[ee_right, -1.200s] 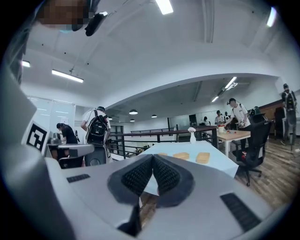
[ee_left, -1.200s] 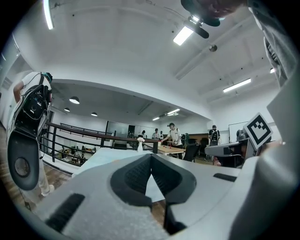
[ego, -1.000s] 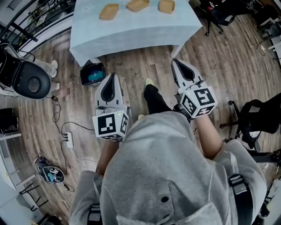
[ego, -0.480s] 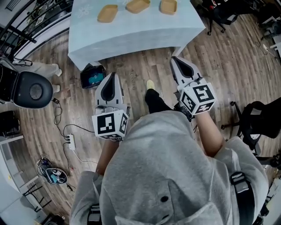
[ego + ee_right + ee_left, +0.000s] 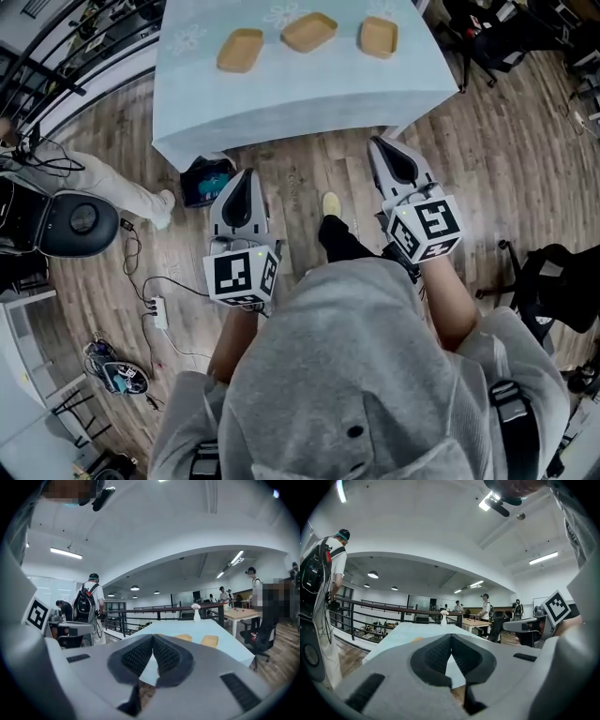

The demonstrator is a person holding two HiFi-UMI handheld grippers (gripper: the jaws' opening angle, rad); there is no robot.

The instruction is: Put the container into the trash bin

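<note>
**Both grippers shut and empty, containers waiting on the table ahead**

The wearer's grey hooded top fills the lower half of the head view. It hides the floor beneath it and part of both forearms.

The trash bin stands on the wooden floor at the table's near left corner. The hanging cloth cuts off its far side, and its contents are only a bluish blur. The table, under a pale blue cloth, runs off the top edge.

Three tan containers lie on the table in a row, apart from one another and well apart from both grippers. The right gripper view shows only two of them, beyond its jaws. In the left gripper view one is a faint tan smear above the jaw, too small to read.

The left gripper points toward the table. Its jaws are pressed together with nothing between them. The right gripper is the same, tips meeting and empty.

Compared with a second ago, the table and containers sit lower in the head view and look nearer. More of a bystander's leg now reaches in from the left, beside a black chair. Both grippers stay closed.
</note>
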